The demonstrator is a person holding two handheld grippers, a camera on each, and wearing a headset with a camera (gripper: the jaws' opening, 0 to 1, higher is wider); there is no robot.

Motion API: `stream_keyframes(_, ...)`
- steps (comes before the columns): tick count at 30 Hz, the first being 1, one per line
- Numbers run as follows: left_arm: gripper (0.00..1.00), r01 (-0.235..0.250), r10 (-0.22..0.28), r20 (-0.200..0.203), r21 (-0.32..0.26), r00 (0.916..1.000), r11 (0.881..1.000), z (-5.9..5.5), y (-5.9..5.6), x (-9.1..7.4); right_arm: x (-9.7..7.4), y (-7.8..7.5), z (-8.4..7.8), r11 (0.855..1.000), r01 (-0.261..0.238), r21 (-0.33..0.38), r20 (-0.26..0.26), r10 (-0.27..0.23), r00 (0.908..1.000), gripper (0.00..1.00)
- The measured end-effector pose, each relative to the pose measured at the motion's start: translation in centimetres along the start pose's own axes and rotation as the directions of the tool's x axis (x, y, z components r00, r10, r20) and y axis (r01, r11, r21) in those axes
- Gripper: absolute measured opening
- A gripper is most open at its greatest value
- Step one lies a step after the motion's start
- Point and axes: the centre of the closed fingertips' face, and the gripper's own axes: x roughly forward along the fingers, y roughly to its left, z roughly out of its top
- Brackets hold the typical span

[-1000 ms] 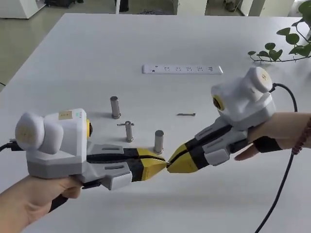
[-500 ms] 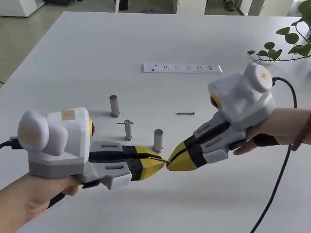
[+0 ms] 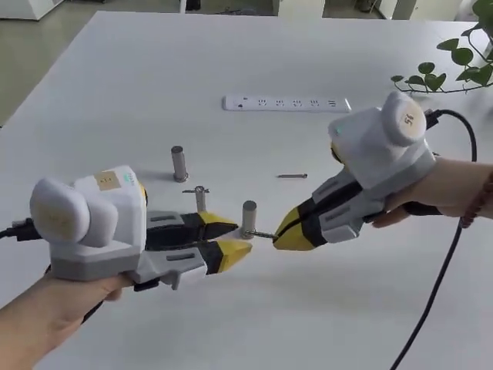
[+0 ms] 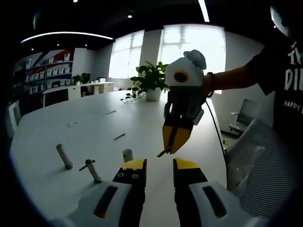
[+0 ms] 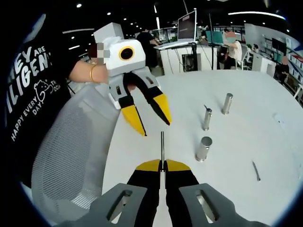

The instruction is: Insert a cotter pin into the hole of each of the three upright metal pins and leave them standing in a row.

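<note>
We count one grey upright metal pin (image 3: 200, 199) done, two left. Right tool (image 3: 277, 233) pinches thin silver cotter pin (image 5: 162, 146); left tool (image 3: 237, 237) spread.

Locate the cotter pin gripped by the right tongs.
Head view, centre: the cotter pin is clamped in the right tongs, its tip beside the nearest metal pin.

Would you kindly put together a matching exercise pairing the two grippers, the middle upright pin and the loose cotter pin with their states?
1. left gripper
2. right gripper
3. middle upright pin
4. loose cotter pin

a. lies flat on the table
b. open, holding nothing
c. shut on the held cotter pin
d. has an inserted cotter pin through its hole

Pairs: 1-b, 2-c, 3-d, 4-a.
</note>
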Motion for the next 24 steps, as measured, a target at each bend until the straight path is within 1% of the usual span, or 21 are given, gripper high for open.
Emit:
stream_keyframes(2,0.22,-0.017,0.017,-0.009,0.008,0.9998,1.0,-0.3,0.3,0.2,-0.1,-0.7,-0.6,0.999,0.031,-0.02,-0.035,-0.032,0.9989,0.0)
stream_keyframes(3,0.23,-0.043,0.043,-0.017,0.024,0.9989,0.999,-0.5,0.8,0.3,0.0,-1.2,-0.9,0.999,0.047,-0.024,-0.053,-0.049,0.9974,0.0)
stream_keyframes(4,0.23,-0.054,0.055,-0.03,0.044,0.998,0.998,-0.7,1.0,0.4,0.0,-1.4,-0.9,0.999,0.05,-0.021,-0.053,-0.051,0.9973,0.0)
stream_keyframes(6,0.24,-0.076,0.077,-0.037,0.043,0.9963,0.996,-0.9,1.4,0.8,0.0,-1.9,-1.1,0.998,0.064,-0.013,-0.059,-0.065,0.9961,0.0)
stream_keyframes(7,0.24,-0.095,0.097,-0.04,0.046,0.9945,0.994,-1.1,1.8,1.0,0.0,-2.4,-1.3,0.996,0.084,-0.017,-0.072,-0.085,0.9937,0.0)
stream_keyframes(9,0.25,-0.105,0.108,-0.046,0.053,0.9931,0.993,-1.2,2.1,1.2,0.0,-2.5,-1.4,0.996,0.083,-0.021,-0.076,-0.085,0.9935,0.0)
stream_keyframes(10,0.26,-0.126,0.129,-0.055,0.062,0.9901,0.99,-1.4,2.5,1.4,0.1,-2.7,-1.5,0.996,0.089,-0.024,-0.083,-0.091,0.9924,0.0)
stream_keyframes(13,0.27,-0.148,0.153,-0.071,0.066,0.9857,0.987,-1.9,3.1,2.1,0.3,-3.3,-2.1,0.994,0.106,-0.037,-0.12,-0.11,0.9867,0.0)
stream_keyframes(14,0.27,-0.153,0.158,-0.072,0.063,0.9849,0.986,-1.9,3.2,2.2,0.3,-3.4,-2.2,0.994,0.107,-0.039,-0.124,-0.111,0.986,0.0)
stream_keyframes(17,0.27,-0.184,0.19,-0.086,0.07,0.978,0.98,-2.3,4.0,2.8,0.3,-4.0,-2.4,0.992,0.118,-0.048,-0.138,-0.124,0.9826,0.0)
stream_keyframes(18,0.27,-0.198,0.204,-0.093,0.07,0.9746,0.978,-2.5,4.4,3.0,0.3,-4.3,-2.6,0.99,0.127,-0.055,-0.149,-0.134,0.9797,0.0)
stream_keyframes(20,0.27,-0.209,0.216,-0.102,0.067,0.9711,0.976,-2.7,4.8,3.4,0.2,-4.9,-2.8,0.988,0.138,-0.067,-0.166,-0.147,0.975,0.0)
stream_keyframes(21,0.27,-0.211,0.217,-0.103,0.067,0.9707,0.975,-2.8,5.0,3.6,0.2,-5.0,-2.9,0.988,0.136,-0.071,-0.172,-0.147,0.9742,0.0)
stream_keyframes(23,0.27,-0.222,0.229,-0.112,0.069,0.967,0.973,-2.9,5.4,3.9,0.2,-5.4,-3.0,0.987,0.141,-0.072,-0.178,-0.152,0.9723,0.0)
stream_keyframes(24,0.27,-0.227,0.234,-0.117,0.072,0.9653,0.971,-3.0,5.6,4.1,0.1,-5.8,-3.0,0.987,0.142,-0.073,-0.18,-0.153,0.9717,0.0)
